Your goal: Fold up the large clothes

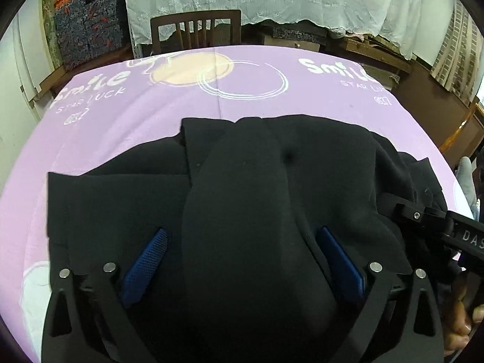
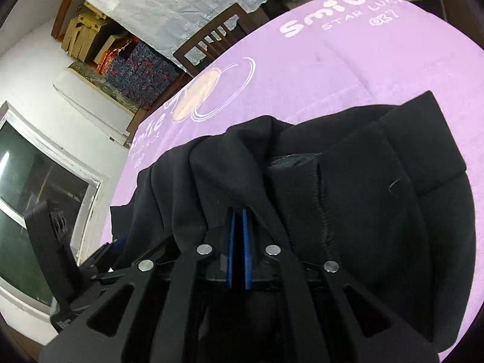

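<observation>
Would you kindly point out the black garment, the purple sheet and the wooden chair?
black garment [image 1: 242, 187]: left wrist view, middle fold.
purple sheet [image 1: 145, 115]: left wrist view, bare area.
wooden chair [image 1: 196, 18]: left wrist view, top rail.

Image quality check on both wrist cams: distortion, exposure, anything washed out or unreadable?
Left wrist: strong fisheye bend, dark vignette at the corners; black garment is underexposed, folds barely readable; open left gripper has sharp blue pads. Right wrist: horizon tilted, purple sheet bright but text legible; window dark with faint reflections; right gripper shut on the garment.
</observation>
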`<state>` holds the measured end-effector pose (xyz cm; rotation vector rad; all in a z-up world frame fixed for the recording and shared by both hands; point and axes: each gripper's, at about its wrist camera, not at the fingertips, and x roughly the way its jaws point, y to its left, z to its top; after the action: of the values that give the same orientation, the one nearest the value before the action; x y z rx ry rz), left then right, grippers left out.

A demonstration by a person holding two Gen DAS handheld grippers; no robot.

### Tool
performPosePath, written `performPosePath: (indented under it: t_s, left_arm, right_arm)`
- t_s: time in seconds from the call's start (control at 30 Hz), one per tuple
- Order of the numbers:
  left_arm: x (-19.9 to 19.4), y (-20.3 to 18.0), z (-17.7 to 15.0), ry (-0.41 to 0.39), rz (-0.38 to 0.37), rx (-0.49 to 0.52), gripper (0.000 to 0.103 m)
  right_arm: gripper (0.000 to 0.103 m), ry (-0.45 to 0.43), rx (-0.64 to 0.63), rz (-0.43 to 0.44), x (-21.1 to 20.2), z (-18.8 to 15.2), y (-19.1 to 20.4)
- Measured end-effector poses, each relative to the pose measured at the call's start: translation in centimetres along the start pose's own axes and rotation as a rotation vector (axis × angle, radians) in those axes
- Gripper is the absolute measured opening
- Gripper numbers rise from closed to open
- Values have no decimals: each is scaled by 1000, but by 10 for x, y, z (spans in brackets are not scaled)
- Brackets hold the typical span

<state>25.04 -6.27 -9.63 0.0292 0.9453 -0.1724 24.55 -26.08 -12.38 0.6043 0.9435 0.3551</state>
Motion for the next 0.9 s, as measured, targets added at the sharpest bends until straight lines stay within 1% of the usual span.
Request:
performPosePath:
  t_s: [0.03, 0.07, 0.1, 0.17, 0.2, 0.23, 0.27, 0.33, 0.4, 0.43, 0.47, 0.5, 0.53, 0.57, 0.63, 0.7, 0.73, 0.8, 0.83, 0.87, 0.9]
  left_arm:
    - [-5, 2, -1, 0, -13, -3, 99]
    - [-13, 3, 0, -1, -38, -8, 99]
    - [-21, 3, 0, -5, -60, -8, 99]
    - [-44, 6, -7, -23, -79, 8, 99]
    - [-55, 6, -14, -37, -69, 28, 99]
    - [-60, 6, -18, -42, -59, 45, 99]
    - [-66, 5, -26, -43, -43, 73, 99]
    - [-66, 2, -43, -26, -17, 122, 99]
    - [-55, 0, -55, -1, 6, 144, 100]
    - [-48, 1, -60, 4, 19, 139, 100]
    - [-44, 3, -63, 0, 14, 125, 100]
    - [-42, 5, -64, -2, 2, 111, 100]
    - [-40, 7, -63, 8, -10, 104, 100]
    - [-39, 9, -62, 14, -24, 99, 100]
    - [-37, 13, -61, 23, -41, 85, 100]
    - [-39, 16, -60, 34, -49, 70, 100]
    - [-42, 19, -60, 38, -51, 60, 100]
    - [-59, 29, -60, 18, -66, 36, 100]
    - [-67, 34, -61, 1, -70, 30, 100]
    - [-78, 43, -64, -18, -65, 25, 100]
    - [-85, 50, -66, -29, -55, 23, 100]
  right_arm:
    - [3, -7, -21, -28, -5, -2, 5]
    - [9, -21, -40, -47, -12, -4, 11]
    - [9, -35, -64, -46, -21, -8, 19]
    - [9, -58, -109, -2, -49, -20, 36]
    - [9, -61, -119, 17, -55, -24, 42]
    - [9, -60, -135, 43, -65, -33, 48]
    - [9, -52, -149, 50, -72, -44, 52]
    - [9, -29, -169, 34, -76, -58, 54]
    - [9, 16, -168, 19, -71, -74, 49]
    - [9, 52, -154, 9, -61, -81, 41]
    - [3, 73, -140, -14, -56, -85, 34]
    - [3, 85, -109, -1, -48, -88, 23]
    - [2, 95, -89, 25, -48, -85, 19]
    - [1, 121, -45, 62, -47, -80, 12]
    - [0, 145, 53, 140, -46, -76, -5]
    - [0, 150, 107, 172, -51, -75, -13]
    - [2, 141, 105, 162, -57, -76, -12]
    - [8, 74, 66, 122, -81, -75, -7]
    - [19, 36, 43, 117, -100, -77, -6]
    - [32, 12, 34, 108, -114, -78, -8]
    - [36, -16, 23, 78, -131, -80, -12]
